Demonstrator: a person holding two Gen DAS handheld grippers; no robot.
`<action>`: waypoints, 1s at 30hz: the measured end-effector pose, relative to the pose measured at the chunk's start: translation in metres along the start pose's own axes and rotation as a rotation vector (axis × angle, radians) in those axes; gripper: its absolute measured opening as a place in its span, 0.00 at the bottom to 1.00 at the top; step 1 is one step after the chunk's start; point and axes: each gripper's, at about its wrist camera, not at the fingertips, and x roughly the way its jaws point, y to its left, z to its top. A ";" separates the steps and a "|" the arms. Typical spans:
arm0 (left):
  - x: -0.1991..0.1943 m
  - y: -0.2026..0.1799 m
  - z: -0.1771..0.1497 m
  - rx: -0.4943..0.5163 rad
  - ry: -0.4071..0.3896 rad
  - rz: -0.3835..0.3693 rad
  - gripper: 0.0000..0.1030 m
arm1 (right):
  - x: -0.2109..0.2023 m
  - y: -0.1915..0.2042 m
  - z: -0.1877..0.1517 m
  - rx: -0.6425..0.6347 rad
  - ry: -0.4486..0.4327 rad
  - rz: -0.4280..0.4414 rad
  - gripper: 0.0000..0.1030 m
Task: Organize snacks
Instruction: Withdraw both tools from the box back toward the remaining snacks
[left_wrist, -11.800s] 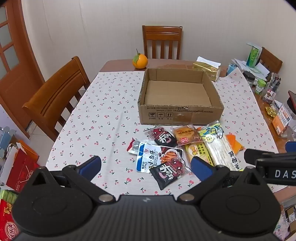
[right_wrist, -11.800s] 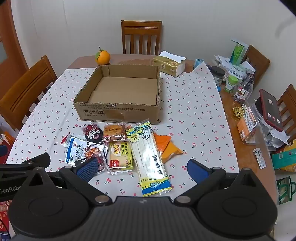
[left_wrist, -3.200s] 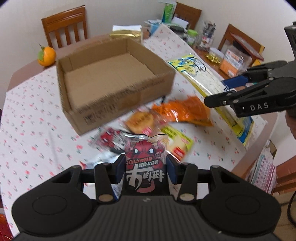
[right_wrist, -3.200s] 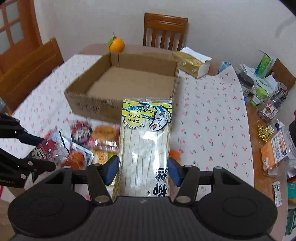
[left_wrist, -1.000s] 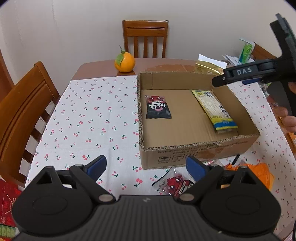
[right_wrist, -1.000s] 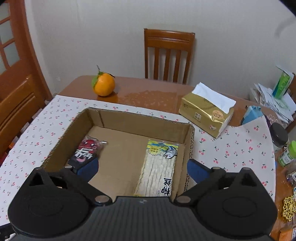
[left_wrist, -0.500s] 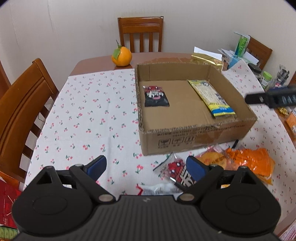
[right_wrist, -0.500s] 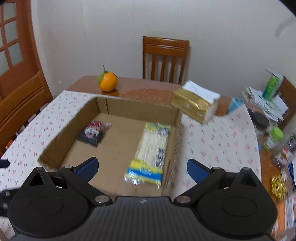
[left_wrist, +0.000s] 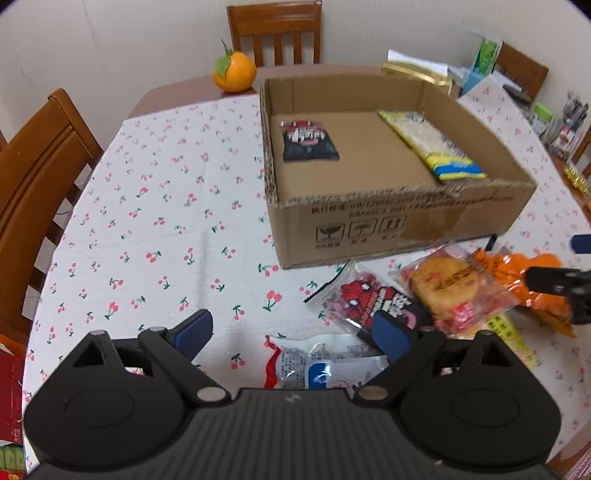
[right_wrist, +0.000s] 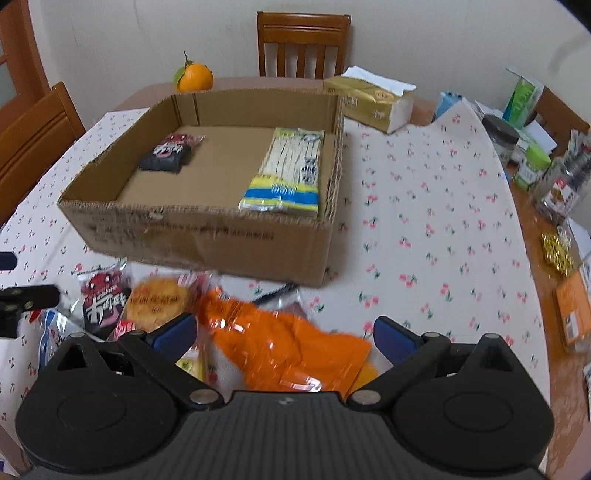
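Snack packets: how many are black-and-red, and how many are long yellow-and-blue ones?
Black-and-red: 2, the black-and-red packet in the box and the black-and-red packet on the table
Long yellow-and-blue: 1, the long yellow-and-blue packet in the box
Total: 3

One cardboard box (left_wrist: 399, 218), two packets inside, five loose snack packets outside.

Matt corrugated cardboard box (right_wrist: 207, 236), glossy, probably plastic orange packet (right_wrist: 291, 350), cherry-print cloth tablecloth (left_wrist: 155, 221)
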 end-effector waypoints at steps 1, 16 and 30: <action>0.004 0.000 -0.001 0.003 0.009 0.000 0.90 | -0.001 0.001 -0.001 -0.002 -0.001 -0.003 1.00; 0.005 0.000 -0.025 0.096 0.066 -0.053 0.90 | -0.031 0.005 -0.010 0.062 -0.043 -0.039 1.00; 0.014 -0.027 -0.006 0.184 0.016 -0.126 0.90 | -0.057 0.032 -0.024 0.048 -0.056 -0.114 1.00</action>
